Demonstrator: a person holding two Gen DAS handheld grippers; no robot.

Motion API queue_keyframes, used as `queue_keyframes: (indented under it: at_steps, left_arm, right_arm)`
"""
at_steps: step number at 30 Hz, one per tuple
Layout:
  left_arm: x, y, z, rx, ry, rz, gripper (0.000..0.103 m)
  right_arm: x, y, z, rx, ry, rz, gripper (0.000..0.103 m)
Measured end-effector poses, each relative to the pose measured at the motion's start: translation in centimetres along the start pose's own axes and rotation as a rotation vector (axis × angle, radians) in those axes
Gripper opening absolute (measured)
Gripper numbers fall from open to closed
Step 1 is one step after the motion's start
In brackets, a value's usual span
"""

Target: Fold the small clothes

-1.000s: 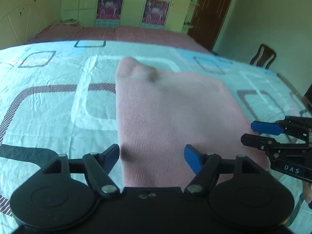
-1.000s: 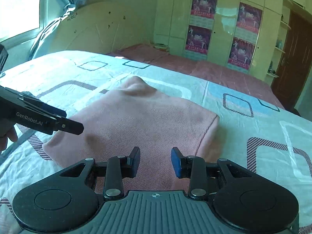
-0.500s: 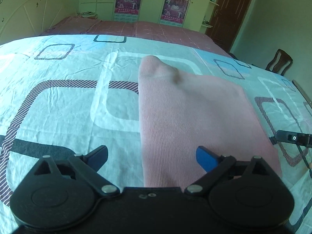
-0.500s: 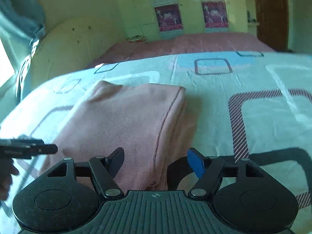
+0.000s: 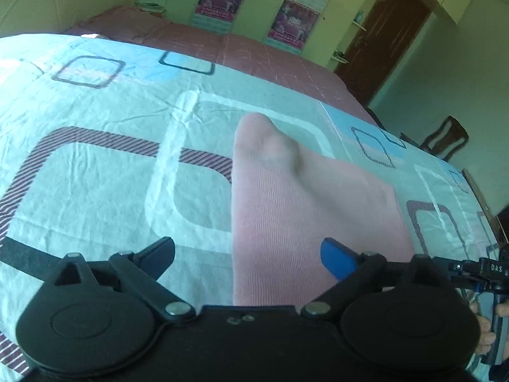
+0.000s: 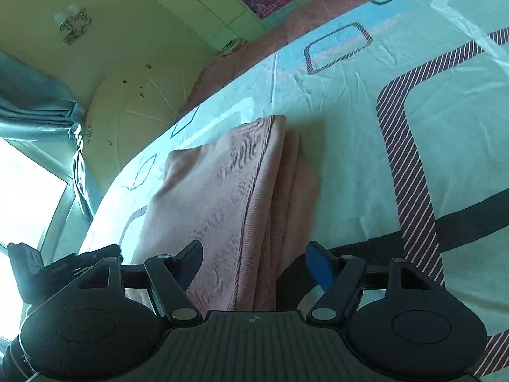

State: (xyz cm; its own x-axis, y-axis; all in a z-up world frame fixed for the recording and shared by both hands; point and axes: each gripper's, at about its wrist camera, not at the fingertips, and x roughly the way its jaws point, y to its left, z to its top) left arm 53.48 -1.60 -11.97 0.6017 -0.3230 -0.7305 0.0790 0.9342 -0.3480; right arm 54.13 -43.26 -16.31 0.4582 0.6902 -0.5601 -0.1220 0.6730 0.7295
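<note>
The pink garment (image 5: 305, 210) lies folded flat on the patterned bedsheet (image 5: 105, 165), and both claws sit at its near end with nothing gripped, so the step in hand looks like the pause between folds: the cloth is set down and a fresh grip is being lined up. The left gripper (image 5: 248, 253) has its jaws spread wide, having just been opening; the garment's left edge runs up between them, with bare sheet ahead of the left finger and pink cloth under the right one, neither pad pressing. The right gripper (image 6: 254, 261) has also just been opening and now stands apart, straddling the garment's stacked right edge (image 6: 273, 191), where several layers show; its left finger is over the cloth, its right finger over the sheet just beside it. The next move probably calls for each claw to dip onto its own corner, catch every layer together, and carry the near end forward over the far end.
</note>
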Motion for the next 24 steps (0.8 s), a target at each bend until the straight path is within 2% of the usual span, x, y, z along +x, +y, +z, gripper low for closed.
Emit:
queue_keyframes:
  at_steps: [2, 4, 8, 10, 12, 14, 18, 20, 24]
  left_arm:
    - [1.3, 0.3, 0.1, -0.002, 0.053, -0.061, 0.087]
    - [2.7, 0.7, 0.1, -0.023, 0.105, -0.094, 0.07]
    - [4.8, 1.6, 0.1, -0.068, 0.143, -0.17, 0.072]
    - [5.3, 1.6, 0.4, -0.063, 0.147, -0.189, 0.07]
    - [5.8, 1.1, 0.6, -0.038, 0.154, -0.191, 0.07]
    - [6.3, 0.5, 0.9, -0.017, 0.156, -0.183, 0.069]
    - [6.2, -0.2, 1.1, 0.004, 0.16, -0.153, 0.059]
    - [6.2, -0.3, 1.0, 0.013, 0.161, -0.148, 0.059]
    - [6.3, -0.2, 1.1, -0.007, 0.165, -0.153, 0.06]
  right_arm:
    - [0.9, -1.0, 0.1, 0.03, 0.033, 0.042, 0.071]
    - [1.7, -1.6, 0.3, 0.036, 0.049, 0.076, 0.071]
    - [2.5, -1.7, 0.9, -0.002, 0.064, 0.114, 0.07]
    - [2.8, -1.7, 1.0, -0.022, 0.078, 0.122, 0.063]
    - [3.7, -1.9, 1.2, -0.013, 0.103, 0.144, 0.047]
    - [4.9, -1.8, 1.4, 0.004, 0.113, 0.163, 0.042]
    - [5.8, -1.0, 1.8, -0.016, 0.111, 0.153, 0.042]
    - [5.1, -0.9, 1.5, -0.034, 0.11, 0.136, 0.042]
    - [3.9, -2.8, 1.1, 0.047, 0.097, 0.157, 0.041]
